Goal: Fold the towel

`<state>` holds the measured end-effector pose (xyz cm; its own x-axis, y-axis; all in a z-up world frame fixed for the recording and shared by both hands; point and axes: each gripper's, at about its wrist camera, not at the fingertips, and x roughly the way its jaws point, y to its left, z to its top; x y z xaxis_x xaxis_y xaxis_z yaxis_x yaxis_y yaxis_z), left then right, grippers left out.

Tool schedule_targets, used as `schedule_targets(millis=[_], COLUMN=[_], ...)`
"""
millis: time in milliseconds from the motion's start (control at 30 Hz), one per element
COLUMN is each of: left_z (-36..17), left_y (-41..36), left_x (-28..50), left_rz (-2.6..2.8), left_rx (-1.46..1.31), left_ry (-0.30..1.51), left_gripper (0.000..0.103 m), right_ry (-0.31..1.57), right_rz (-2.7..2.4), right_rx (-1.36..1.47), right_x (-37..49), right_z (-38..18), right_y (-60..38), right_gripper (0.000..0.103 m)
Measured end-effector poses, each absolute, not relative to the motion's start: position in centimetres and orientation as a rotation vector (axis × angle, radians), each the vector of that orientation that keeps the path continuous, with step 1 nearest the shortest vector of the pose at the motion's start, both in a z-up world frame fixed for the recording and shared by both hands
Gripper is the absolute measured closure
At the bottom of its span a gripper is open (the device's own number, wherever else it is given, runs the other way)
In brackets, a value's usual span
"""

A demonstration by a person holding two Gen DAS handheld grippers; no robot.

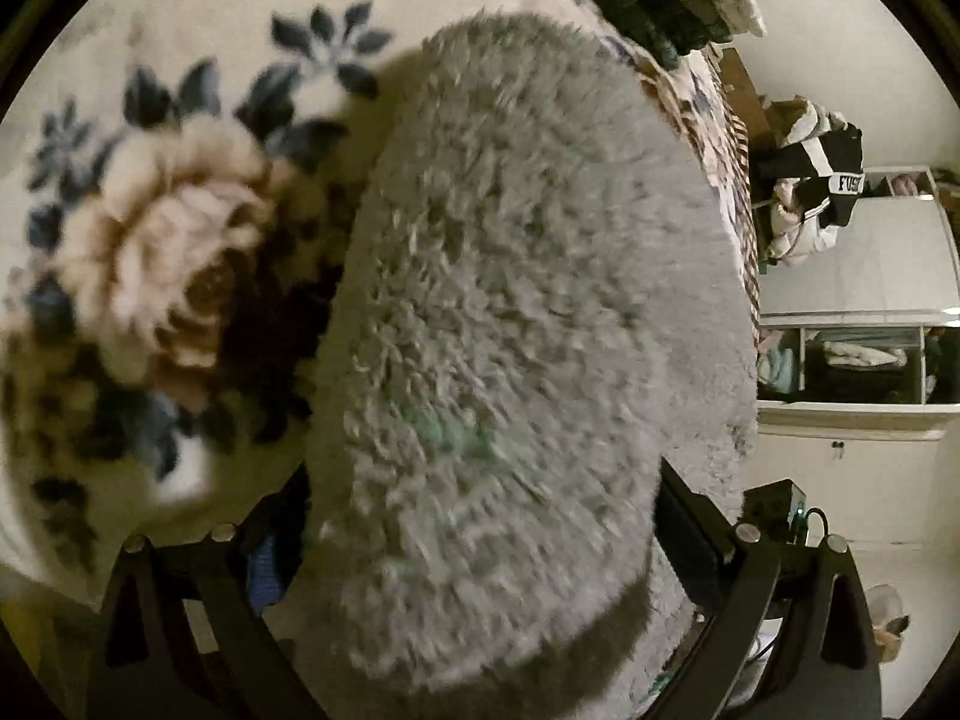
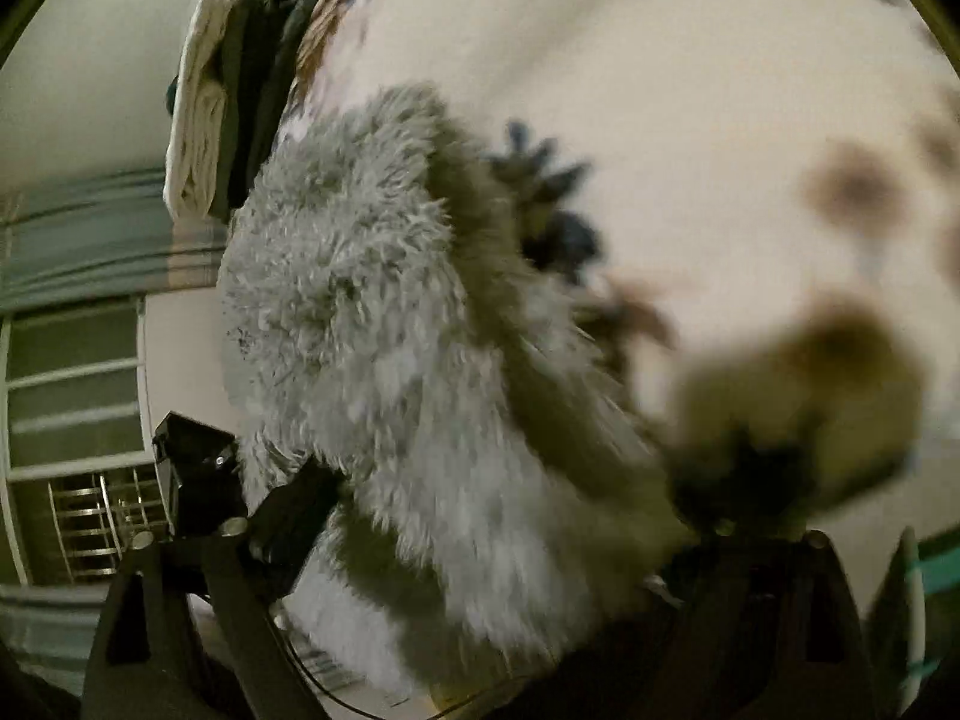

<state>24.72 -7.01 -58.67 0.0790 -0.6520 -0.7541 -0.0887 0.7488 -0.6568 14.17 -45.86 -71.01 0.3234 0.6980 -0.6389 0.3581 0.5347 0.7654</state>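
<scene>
A fluffy grey towel (image 1: 510, 330) fills the middle of the left wrist view. It is bunched between the black fingers (image 1: 690, 528) of my left gripper (image 1: 480, 540), which is shut on it. The towel hangs just above a floral blanket (image 1: 168, 252) and casts a shadow on it. In the right wrist view the same towel (image 2: 390, 360) runs down between the fingers (image 2: 294, 516) of my right gripper (image 2: 498, 540), which is also shut on it. The right finger there is hidden by blur. The two grippers are close together.
The cream blanket with its rose print (image 2: 690, 90) covers the bed. Folded clothes (image 2: 240, 120) are stacked at its far end. A white wardrobe (image 1: 852, 432) with a black and white jacket (image 1: 822, 180) stands beyond the bed. A curtained window (image 2: 72, 240) is at the left.
</scene>
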Motion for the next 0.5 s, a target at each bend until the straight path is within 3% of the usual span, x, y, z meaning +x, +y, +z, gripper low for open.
schedule_targets(millis=[167, 300, 333, 367, 400, 433, 467, 500], left_z=[-59.0, -58.8, -58.6, -58.1, -57.7, -56.6, -55.8, -55.3], left_y=[-6.1, -5.8, -5.7, -5.6, -5.8, -5.8, -5.8, -5.8], left_x=[25.0, 24.7, 24.7, 24.6, 24.5, 24.3, 24.1, 24.0], left_rz=[-0.478, -0.496, -0.51, -0.52, -0.534, -0.571, -0.576, -0.582], left_rx=[-0.677, -0.697, -0.713, -0.718, -0.717, -0.712, -0.699, -0.694], left_ry=[1.442, 1.439, 1.432, 1.412, 1.39, 1.35, 1.328, 1.316], left_gripper=[0.002, 0.002, 0.003, 0.003, 0.005, 0.017, 0.036, 0.043], right_ry=[1.225, 1.272, 1.254, 1.248, 1.248, 1.243, 1.233, 1.229], right_rz=[0.384, 0.372, 0.375, 0.374, 0.374, 0.366, 0.366, 0.364], right_rx=[1.005, 1.07, 1.087, 1.082, 1.072, 1.068, 1.075, 1.077], right_x=[15.4, 16.4, 16.3, 16.5, 16.1, 16.0, 15.8, 15.5], right_z=[-68.8, -71.3, -71.2, -71.1, -71.0, -70.7, -70.3, -69.8], right_y=[-43.6, -42.7, -42.8, -42.7, -42.9, -42.9, -42.9, -43.0], right_gripper=[0.001, 0.003, 0.015, 0.037, 0.047, 0.05, 0.054, 0.055])
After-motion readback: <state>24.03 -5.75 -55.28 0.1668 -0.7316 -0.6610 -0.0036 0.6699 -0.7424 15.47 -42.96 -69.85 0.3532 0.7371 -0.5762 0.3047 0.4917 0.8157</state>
